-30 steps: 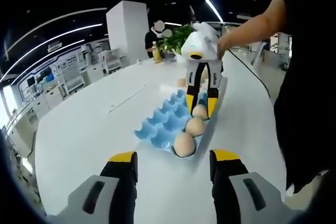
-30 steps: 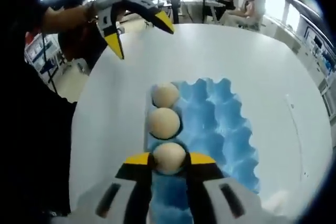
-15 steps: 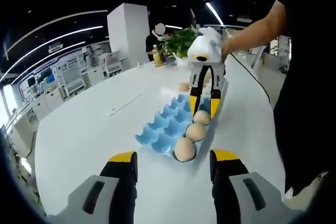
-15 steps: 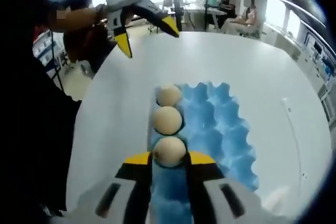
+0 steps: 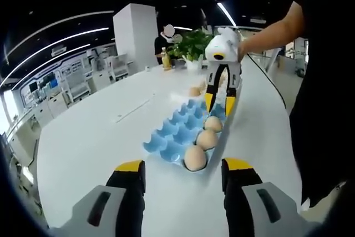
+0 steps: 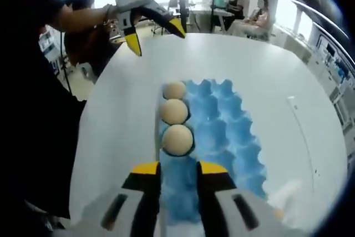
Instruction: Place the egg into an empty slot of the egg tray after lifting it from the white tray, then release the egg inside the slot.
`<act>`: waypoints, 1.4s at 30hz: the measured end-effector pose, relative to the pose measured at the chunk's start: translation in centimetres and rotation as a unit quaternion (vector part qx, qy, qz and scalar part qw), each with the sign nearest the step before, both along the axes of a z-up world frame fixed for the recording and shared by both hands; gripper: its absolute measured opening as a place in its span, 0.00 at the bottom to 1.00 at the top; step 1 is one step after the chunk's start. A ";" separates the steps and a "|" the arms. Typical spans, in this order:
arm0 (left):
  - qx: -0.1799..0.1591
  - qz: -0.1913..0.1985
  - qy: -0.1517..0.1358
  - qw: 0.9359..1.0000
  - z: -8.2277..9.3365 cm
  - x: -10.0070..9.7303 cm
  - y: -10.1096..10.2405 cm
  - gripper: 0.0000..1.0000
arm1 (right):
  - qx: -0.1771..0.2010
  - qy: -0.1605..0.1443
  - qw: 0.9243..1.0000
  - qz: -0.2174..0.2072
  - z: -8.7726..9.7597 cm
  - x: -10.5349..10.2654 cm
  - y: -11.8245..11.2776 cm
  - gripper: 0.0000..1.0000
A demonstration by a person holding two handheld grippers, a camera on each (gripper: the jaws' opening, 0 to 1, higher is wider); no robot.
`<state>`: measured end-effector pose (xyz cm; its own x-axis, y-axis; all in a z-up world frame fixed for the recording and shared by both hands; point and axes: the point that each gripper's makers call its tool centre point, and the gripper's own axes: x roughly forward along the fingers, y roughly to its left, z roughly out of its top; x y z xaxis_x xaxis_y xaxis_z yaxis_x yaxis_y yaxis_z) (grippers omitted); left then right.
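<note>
A blue egg tray (image 5: 176, 129) lies on the white table, with three eggs in the row along its edge. The right gripper (image 5: 219, 102) hangs open just above the farthest egg (image 5: 213, 123), not touching it. In the right gripper view that same egg (image 6: 177, 140) sits in its slot just beyond my right gripper (image 6: 180, 169), whose jaws are apart with only blue tray (image 6: 222, 131) between them. My left gripper (image 5: 183, 166) stays low near the table's front edge, open and holding nothing. It also appears as the left gripper (image 6: 156, 36) above the far end of the tray.
Another egg (image 5: 193, 91) lies on the table beyond the tray. A potted plant (image 5: 188, 43) and a white pillar (image 5: 135, 31) stand at the far end. A person's arm (image 5: 269, 26) reaches in from the right. People sit in the background (image 6: 260, 9).
The right gripper has let go of the egg and drawn back and up from it. The egg stays in its slot. The left gripper has held still.
</note>
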<state>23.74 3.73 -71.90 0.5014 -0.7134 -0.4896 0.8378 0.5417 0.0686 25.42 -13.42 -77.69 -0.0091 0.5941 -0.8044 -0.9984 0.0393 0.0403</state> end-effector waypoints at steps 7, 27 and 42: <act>0.007 -0.002 0.002 1.000 -0.4 -0.1 -0.1 0.56 | -0.011 -0.004 1.000 -0.018 -0.1 0.3 -2.3 0.26; 0.015 -0.013 0.003 1.000 -0.5 -0.2 -0.6 0.55 | -0.036 -0.009 0.995 -0.095 -0.4 0.8 -10.5 0.26; 0.016 -0.015 0.004 1.000 -0.5 -0.2 -0.7 0.55 | -0.080 -0.023 0.978 -0.190 -0.3 2.2 -19.7 0.27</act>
